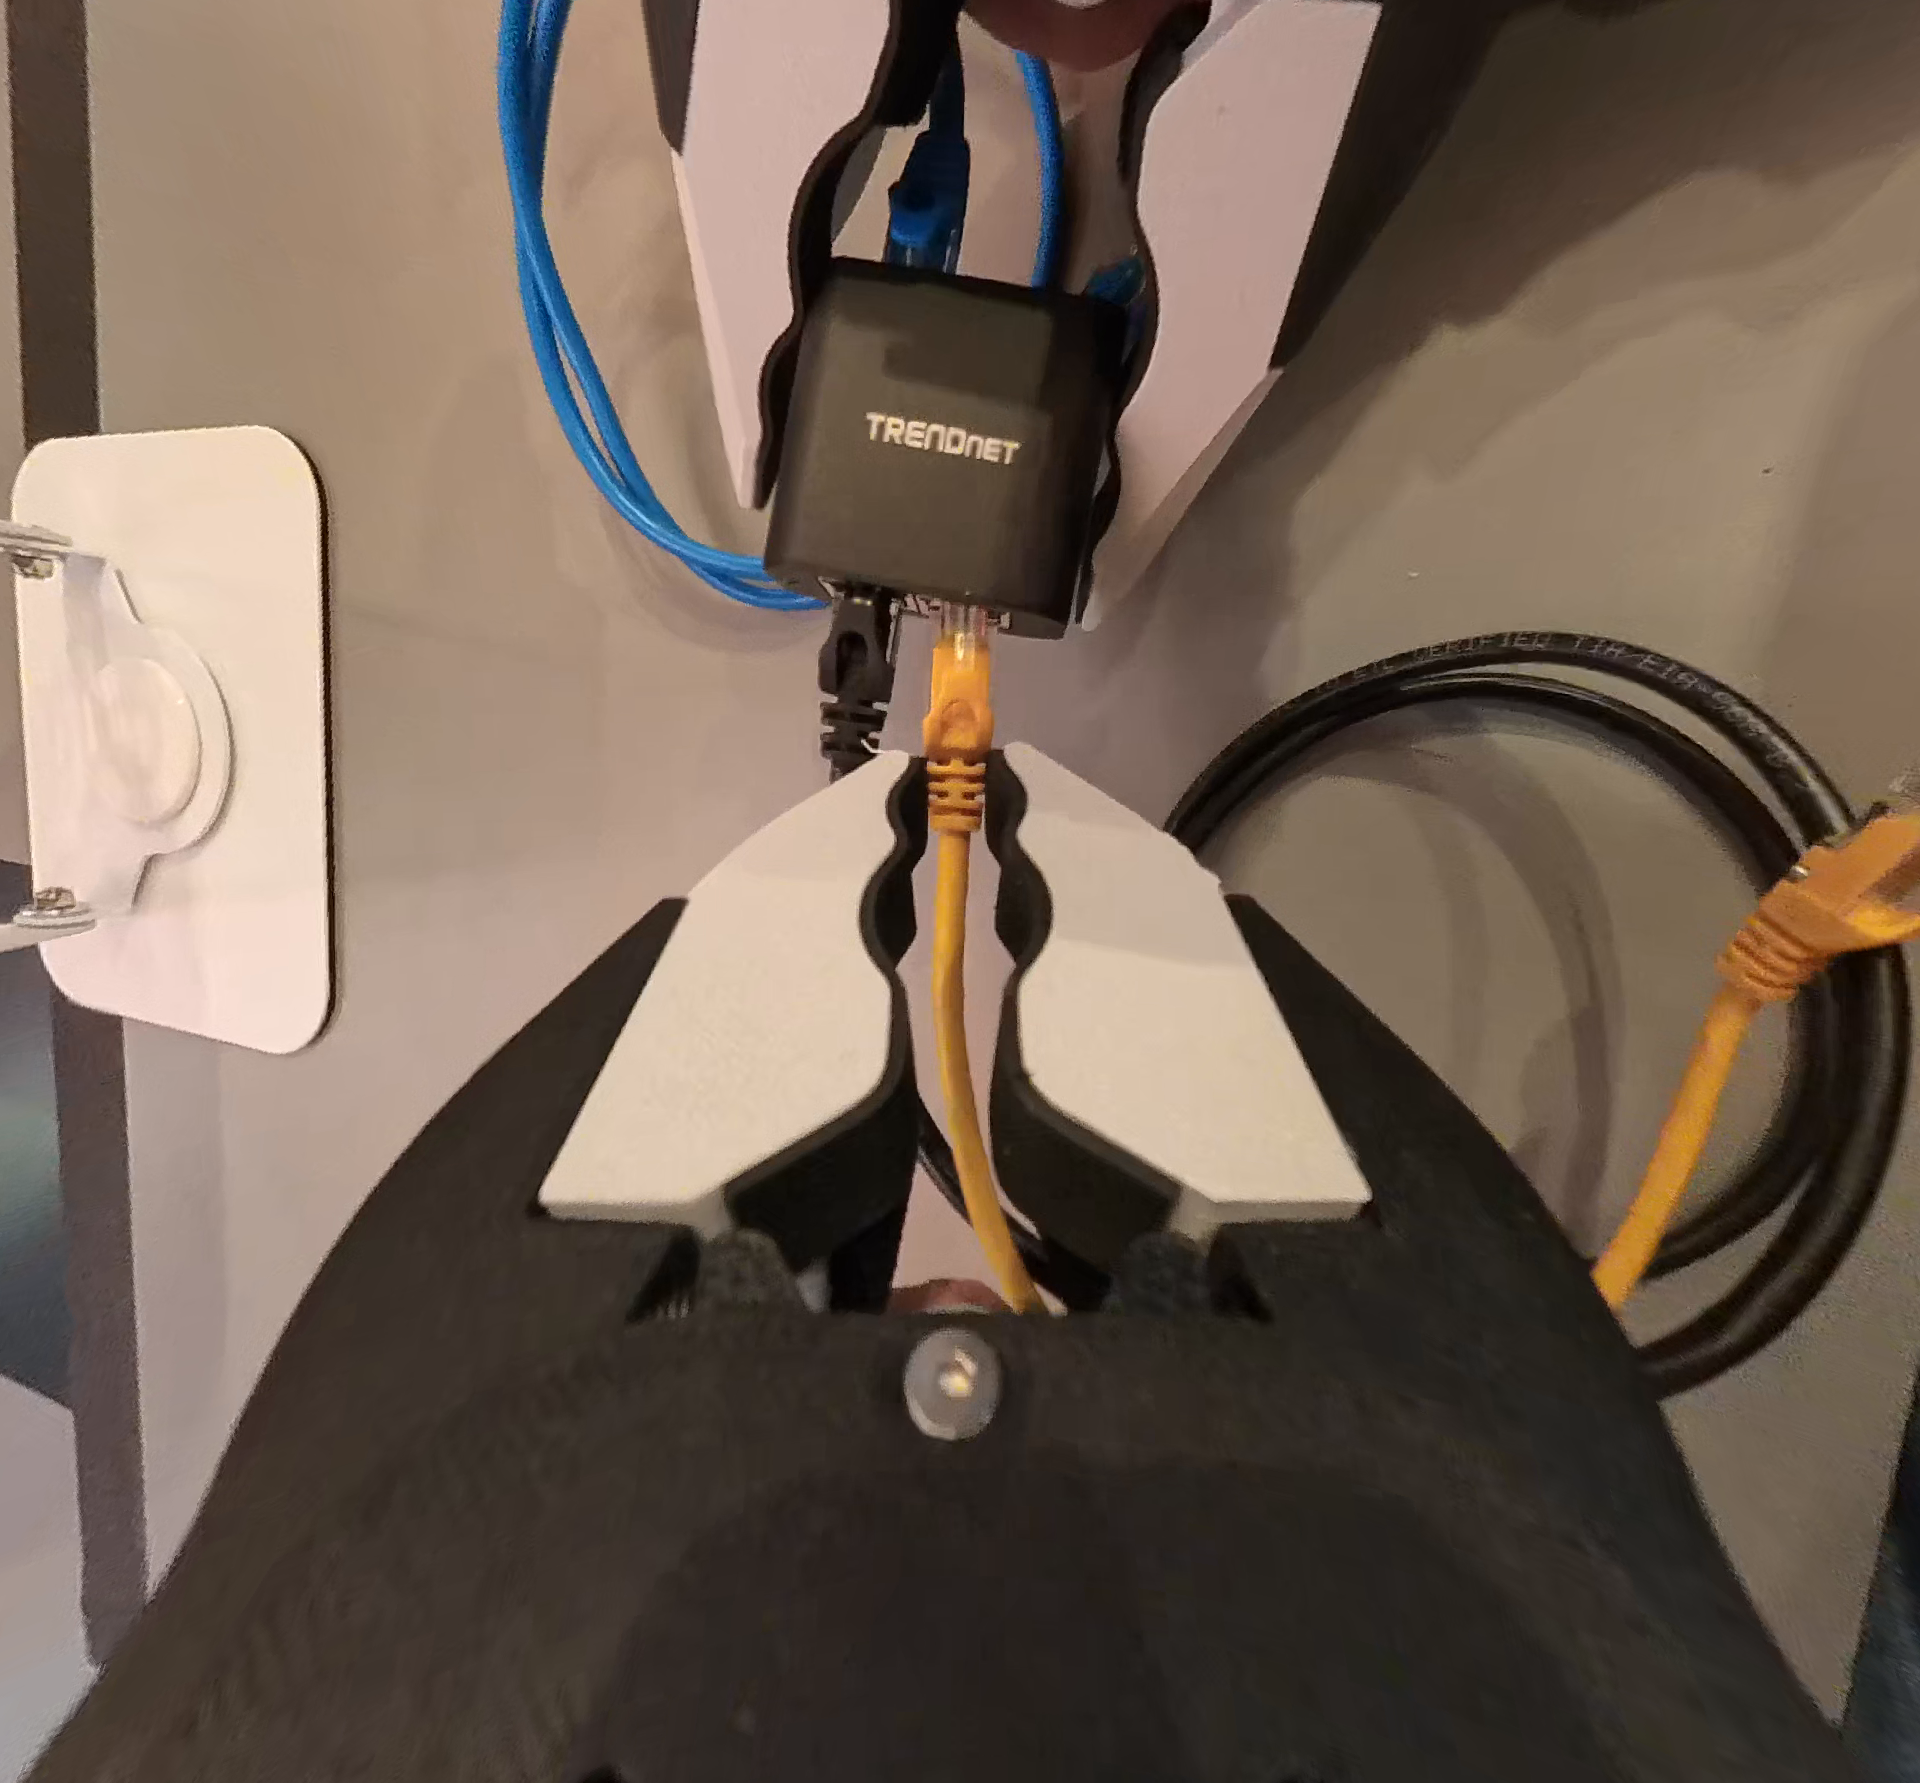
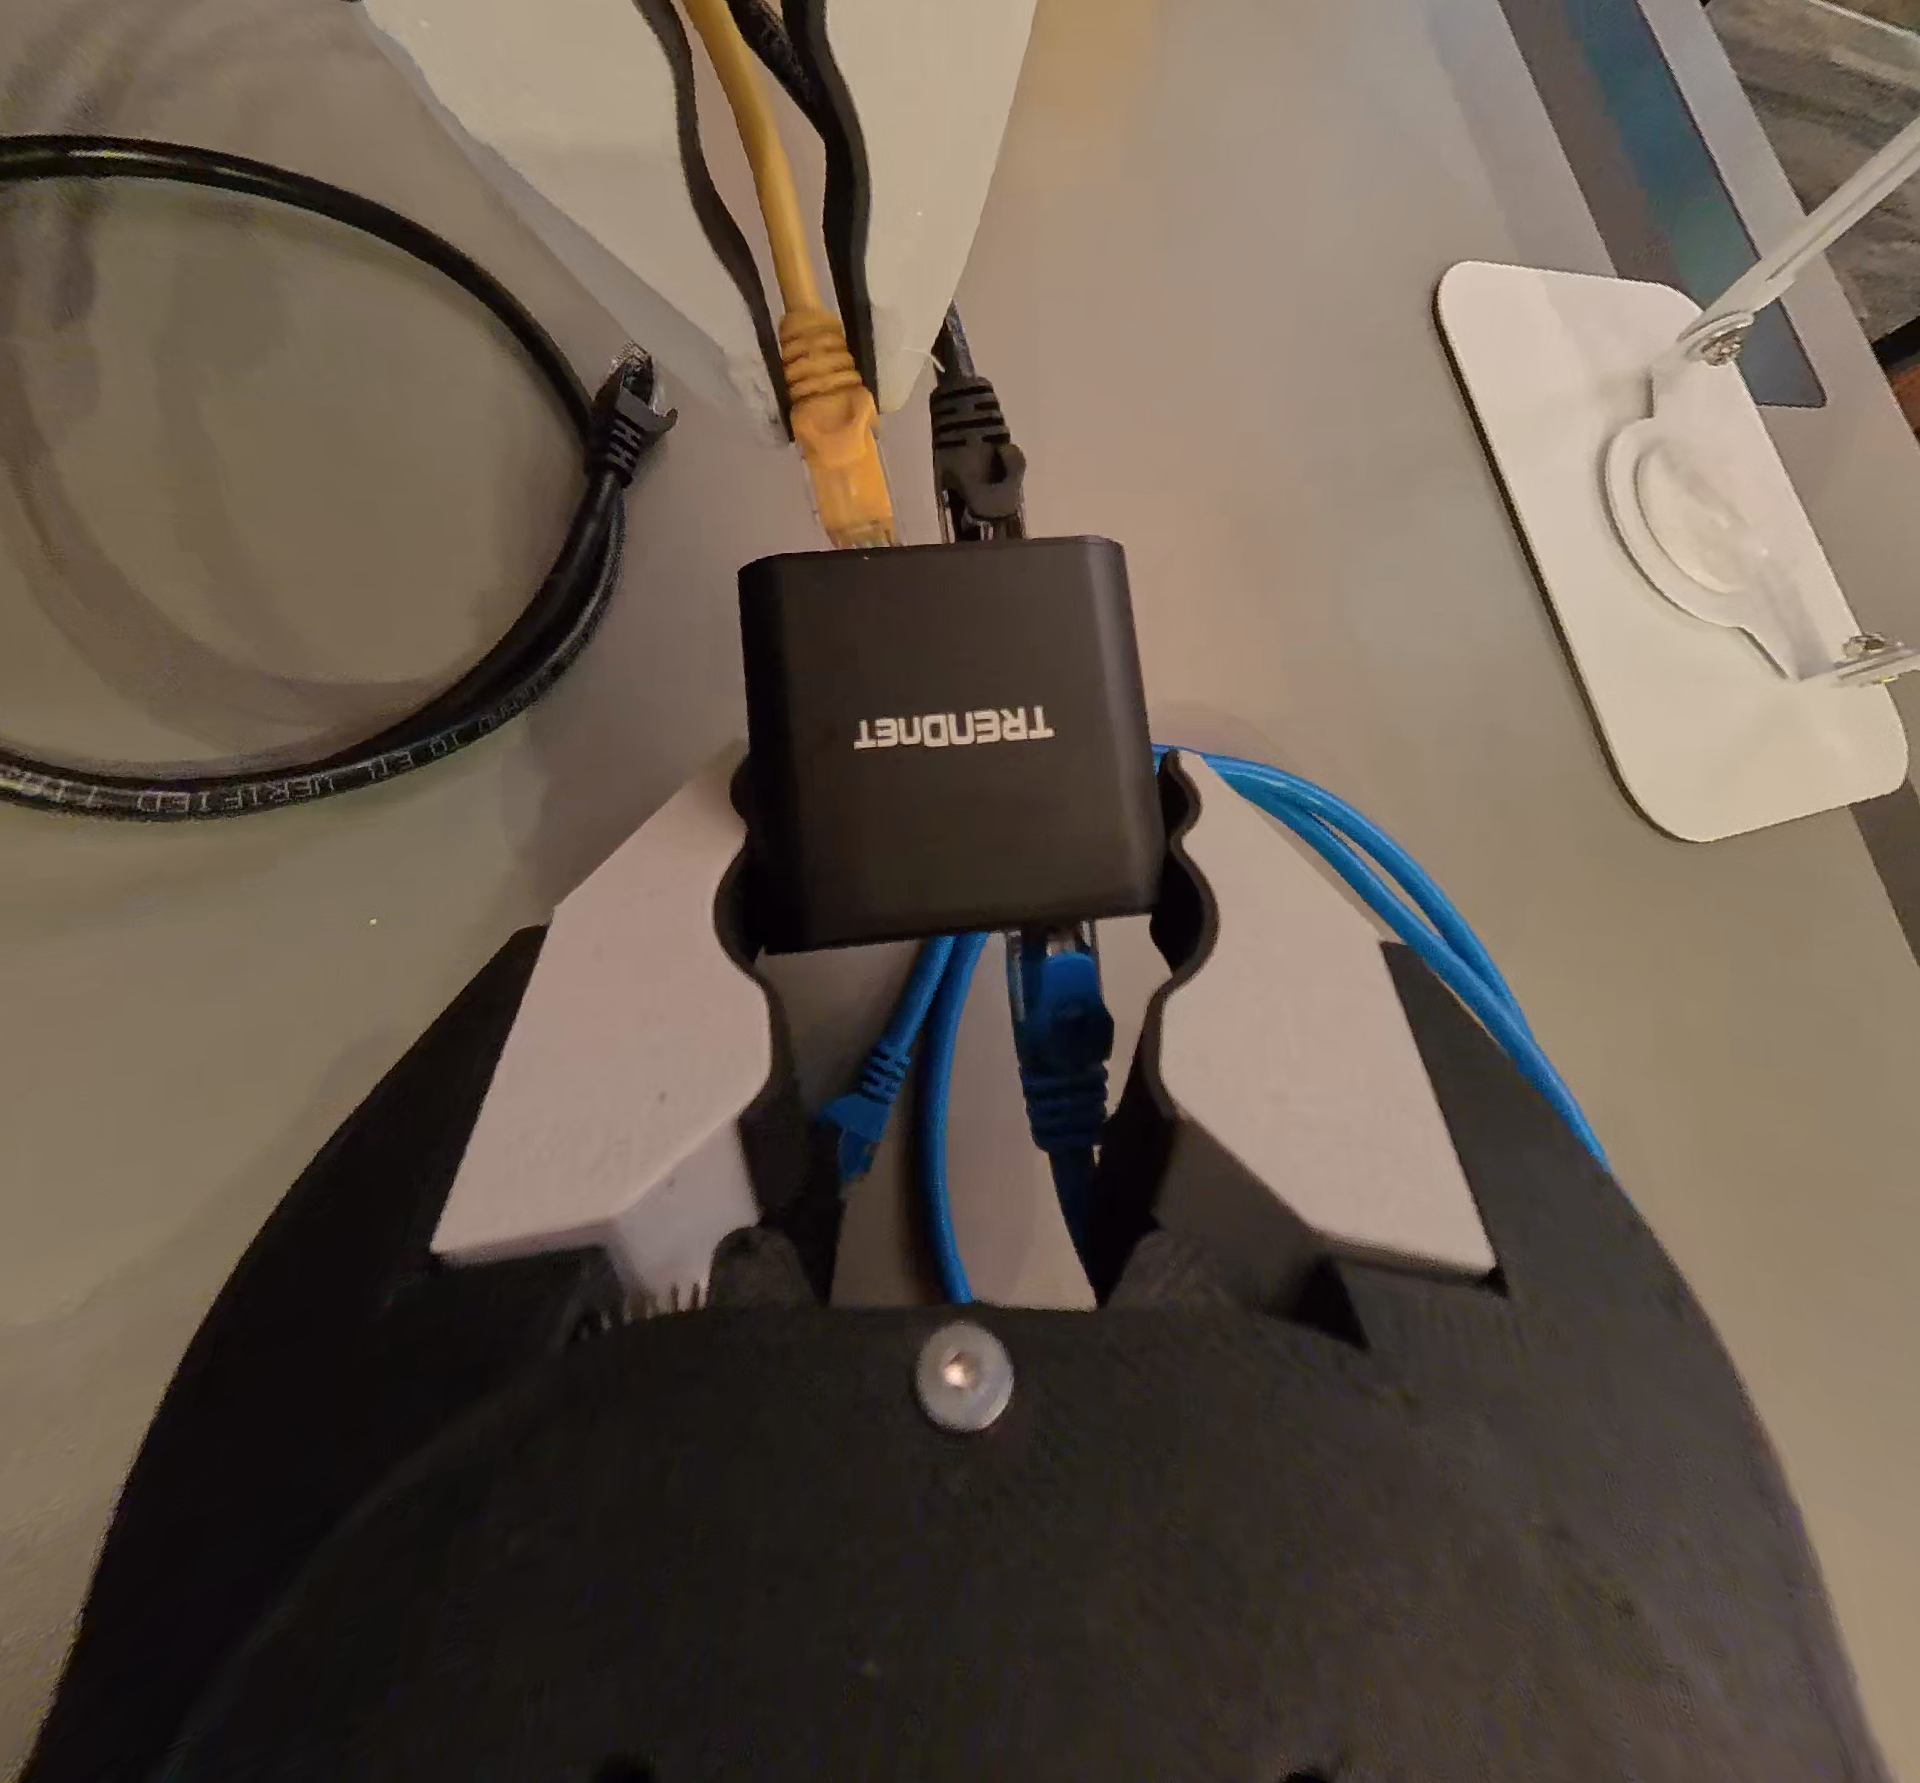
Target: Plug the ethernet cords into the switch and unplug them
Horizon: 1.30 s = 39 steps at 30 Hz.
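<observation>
A small black switch (image 1: 935,403) (image 2: 940,653) lies on the grey table. My right gripper (image 2: 956,783) is shut on its two sides; it enters the left wrist view from the top (image 1: 935,538). My left gripper (image 1: 954,769) (image 2: 836,383) is shut on the boot of the orange ethernet cord (image 1: 956,725) (image 2: 831,445). The cord's clear plug tip sits at a front port; I cannot tell how deep. A black cord plug (image 1: 854,663) (image 2: 977,455) is in the port beside it. A blue plug (image 2: 1055,1037) (image 1: 930,206) is in a rear port, and another blue plug (image 2: 868,1099) hangs loose.
A coiled black cable (image 1: 1558,694) (image 2: 499,694) lies beside the switch, with its free plug (image 2: 629,414) on the table. The orange cord's other plug (image 1: 1860,892) rests on that coil. Blue cable loops (image 1: 551,299) (image 2: 1403,902) trail off. A white plate with a clear bracket (image 1: 260,590) (image 2: 1538,486) stands near the table edge. Across from one pair of fingers to the other is roughly 6 cm.
</observation>
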Tool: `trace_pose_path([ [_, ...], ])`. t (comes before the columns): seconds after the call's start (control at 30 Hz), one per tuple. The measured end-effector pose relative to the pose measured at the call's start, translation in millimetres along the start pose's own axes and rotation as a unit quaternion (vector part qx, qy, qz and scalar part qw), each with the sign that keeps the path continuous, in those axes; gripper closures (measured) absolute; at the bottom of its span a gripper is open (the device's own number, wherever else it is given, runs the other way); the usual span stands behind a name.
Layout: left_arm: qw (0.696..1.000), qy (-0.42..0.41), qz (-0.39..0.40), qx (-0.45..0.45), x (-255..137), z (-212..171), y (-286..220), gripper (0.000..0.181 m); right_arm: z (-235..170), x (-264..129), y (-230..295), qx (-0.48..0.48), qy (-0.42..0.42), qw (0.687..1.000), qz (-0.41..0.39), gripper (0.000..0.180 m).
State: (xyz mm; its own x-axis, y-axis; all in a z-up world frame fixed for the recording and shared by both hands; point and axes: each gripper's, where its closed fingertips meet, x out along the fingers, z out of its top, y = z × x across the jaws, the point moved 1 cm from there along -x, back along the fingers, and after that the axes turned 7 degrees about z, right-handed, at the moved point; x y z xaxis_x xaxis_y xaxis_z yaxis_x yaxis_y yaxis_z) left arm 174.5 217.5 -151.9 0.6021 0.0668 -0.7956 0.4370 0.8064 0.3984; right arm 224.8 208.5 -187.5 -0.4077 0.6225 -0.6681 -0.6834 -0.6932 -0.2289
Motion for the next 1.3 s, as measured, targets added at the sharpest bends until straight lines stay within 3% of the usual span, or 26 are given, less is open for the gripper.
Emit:
trace_pose_path([
  [0.33, 0.998, 0.031, 0.041, 0.031, 4, -2, 4, 0.170, 0, 0, -4, -0.001, 0.006, 1.000, -0.018, 0.108],
  [0.73, 0.984, 0.024, 0.075, 0.162, 1, -2, 11, 0.170, 3, -1, -3, 0.001, -0.002, 1.000, -0.015, 0.108],
  [1.0, 0.982, 0.018, 0.100, 0.162, 1, -1, 12, 0.170, 5, -2, -5, 0.006, -0.007, 1.000, -0.018, 0.108],
  [1.3, 0.996, 0.030, 0.017, 0.086, -2, -4, 9, 0.170, 12, -5, -4, -0.013, -0.020, 0.999, -0.029, 0.108],
])
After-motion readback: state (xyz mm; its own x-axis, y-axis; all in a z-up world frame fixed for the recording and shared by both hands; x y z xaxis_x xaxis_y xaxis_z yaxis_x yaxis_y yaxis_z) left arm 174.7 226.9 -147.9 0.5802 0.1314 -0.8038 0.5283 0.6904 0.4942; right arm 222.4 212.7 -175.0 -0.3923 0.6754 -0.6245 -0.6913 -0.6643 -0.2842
